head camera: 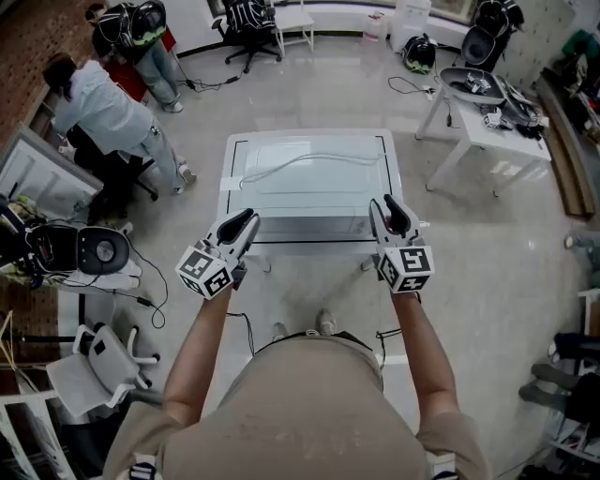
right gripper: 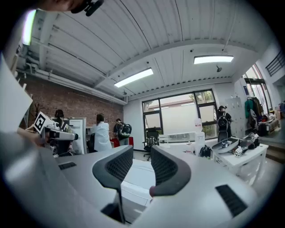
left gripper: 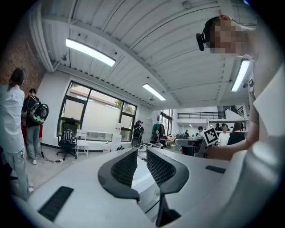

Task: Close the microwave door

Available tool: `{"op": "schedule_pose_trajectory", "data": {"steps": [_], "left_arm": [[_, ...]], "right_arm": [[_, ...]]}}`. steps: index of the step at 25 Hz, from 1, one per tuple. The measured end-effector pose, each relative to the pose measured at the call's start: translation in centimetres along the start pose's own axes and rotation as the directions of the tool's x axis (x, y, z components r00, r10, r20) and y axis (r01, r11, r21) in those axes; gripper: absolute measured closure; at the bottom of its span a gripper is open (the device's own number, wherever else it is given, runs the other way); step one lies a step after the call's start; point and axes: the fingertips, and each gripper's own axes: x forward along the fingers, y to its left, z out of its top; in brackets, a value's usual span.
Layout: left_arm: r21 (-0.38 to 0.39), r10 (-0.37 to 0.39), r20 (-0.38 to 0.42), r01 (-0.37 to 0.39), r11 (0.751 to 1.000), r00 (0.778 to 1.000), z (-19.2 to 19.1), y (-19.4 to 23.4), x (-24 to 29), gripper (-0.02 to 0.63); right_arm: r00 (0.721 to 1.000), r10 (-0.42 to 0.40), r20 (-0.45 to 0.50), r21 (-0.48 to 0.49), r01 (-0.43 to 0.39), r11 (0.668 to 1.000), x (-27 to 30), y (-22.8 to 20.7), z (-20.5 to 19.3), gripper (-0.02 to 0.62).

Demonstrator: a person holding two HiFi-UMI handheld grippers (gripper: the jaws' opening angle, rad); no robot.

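A white microwave point(head camera: 309, 183) stands on a white table point(head camera: 300, 281) straight ahead, seen from above. Its front face point(head camera: 309, 228) looks flush with the body, the door lying against it. A thin white cable point(head camera: 300, 164) runs across its top. My left gripper point(head camera: 246, 218) hovers at the front left corner, jaws a little apart with nothing between them. My right gripper point(head camera: 382, 208) hovers at the front right corner, also open and empty. Between the left gripper point(left gripper: 141, 153) jaws the microwave point(left gripper: 142, 178) shows below. The right gripper point(right gripper: 141, 153) points over the microwave point(right gripper: 133, 173) too.
A person in a pale coat point(head camera: 108, 112) bends over at the far left beside a chair. Gear and cables point(head camera: 75, 248) lie on the floor at left. A second white table point(head camera: 487, 131) with clutter stands at the back right. An office chair point(head camera: 248, 19) is at the back.
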Motion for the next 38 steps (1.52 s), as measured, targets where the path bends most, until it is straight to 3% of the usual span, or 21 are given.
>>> {"op": "schedule_pose_trajectory", "data": {"steps": [5, 18, 38], "left_arm": [[0.032, 0.028, 0.031, -0.029, 0.999, 0.999, 1.8, -0.3, 0.9, 0.552], [0.013, 0.067, 0.060, -0.068, 0.998, 0.996, 1.4, -2.0, 1.3, 0.552], [0.012, 0.028, 0.055, -0.029, 0.999, 0.998, 1.8, -1.2, 1.1, 0.552]], "right_arm": [[0.996, 0.076, 0.040, -0.025, -0.075, 0.997, -1.0, -0.2, 2.4, 0.480], [0.989, 0.144, 0.028, -0.074, -0.141, 0.987, -2.5, -1.4, 2.3, 0.480], [0.994, 0.108, 0.025, -0.063, -0.106, 0.992, -2.4, -0.3, 2.7, 0.482]]}}
